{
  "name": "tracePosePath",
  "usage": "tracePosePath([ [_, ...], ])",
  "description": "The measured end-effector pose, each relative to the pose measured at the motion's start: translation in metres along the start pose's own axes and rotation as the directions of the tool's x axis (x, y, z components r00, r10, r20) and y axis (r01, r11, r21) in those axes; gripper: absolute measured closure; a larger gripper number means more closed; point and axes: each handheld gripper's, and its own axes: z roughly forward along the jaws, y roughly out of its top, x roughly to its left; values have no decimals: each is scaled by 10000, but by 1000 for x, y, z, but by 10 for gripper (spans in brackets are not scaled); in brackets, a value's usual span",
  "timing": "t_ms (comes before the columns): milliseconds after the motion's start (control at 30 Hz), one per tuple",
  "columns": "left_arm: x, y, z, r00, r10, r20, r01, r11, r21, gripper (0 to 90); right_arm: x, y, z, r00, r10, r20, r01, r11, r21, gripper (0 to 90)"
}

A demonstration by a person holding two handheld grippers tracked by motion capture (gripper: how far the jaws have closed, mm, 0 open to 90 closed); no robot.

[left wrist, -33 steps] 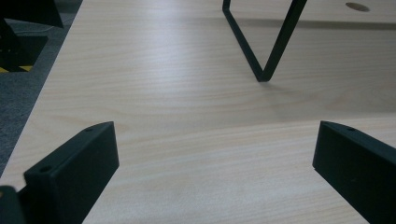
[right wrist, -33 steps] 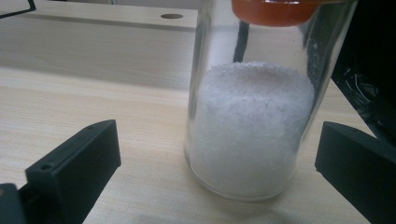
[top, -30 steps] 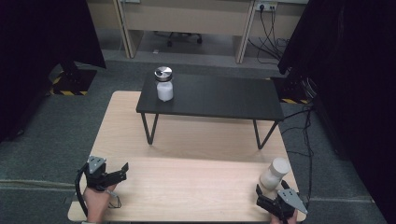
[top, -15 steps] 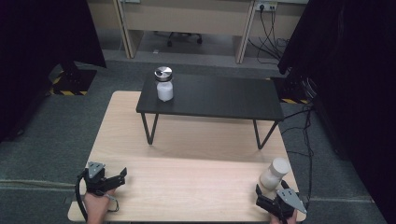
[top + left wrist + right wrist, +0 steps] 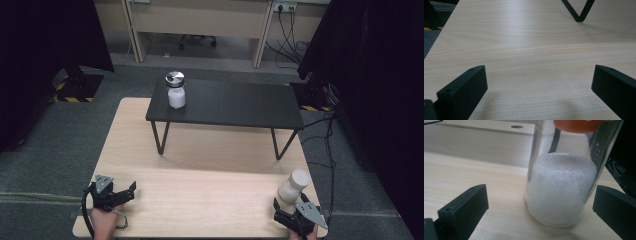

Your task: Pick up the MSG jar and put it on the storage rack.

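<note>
A glass jar (image 5: 561,187) half full of white powder stands at the table's front right corner (image 5: 294,185); an orange cap shows at its top in the right gripper view. My right gripper (image 5: 540,205) is open, with the jar just ahead of its jaws and untouched; from above the gripper (image 5: 287,207) sits right behind the jar. My left gripper (image 5: 131,192) rests at the front left, open wide over bare wood (image 5: 539,82). A second jar (image 5: 175,90) with a silver lid stands on the left end of the black bench (image 5: 240,105).
The low black bench spans the far half of the wooden table (image 5: 200,160); one of its thin V-shaped legs (image 5: 579,12) stands ahead of the left gripper. Cables (image 5: 327,145) trail off the table's right side.
The left gripper has drawn back slightly toward the table's near edge. The right gripper and both jars have stayed put.
</note>
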Motion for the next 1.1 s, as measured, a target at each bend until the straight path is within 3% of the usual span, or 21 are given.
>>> tracePosePath([
  [667,4,-3,-2,9997,-174,194,176,9997,-141,0,-7,1,-2,9995,293,-146,-294,9995,-110,3],
  [1100,4,-3,-1,9996,-97,261,100,9999,-137,0,-9,7,-11,9989,471,-40,-473,9960,-759,3],
])
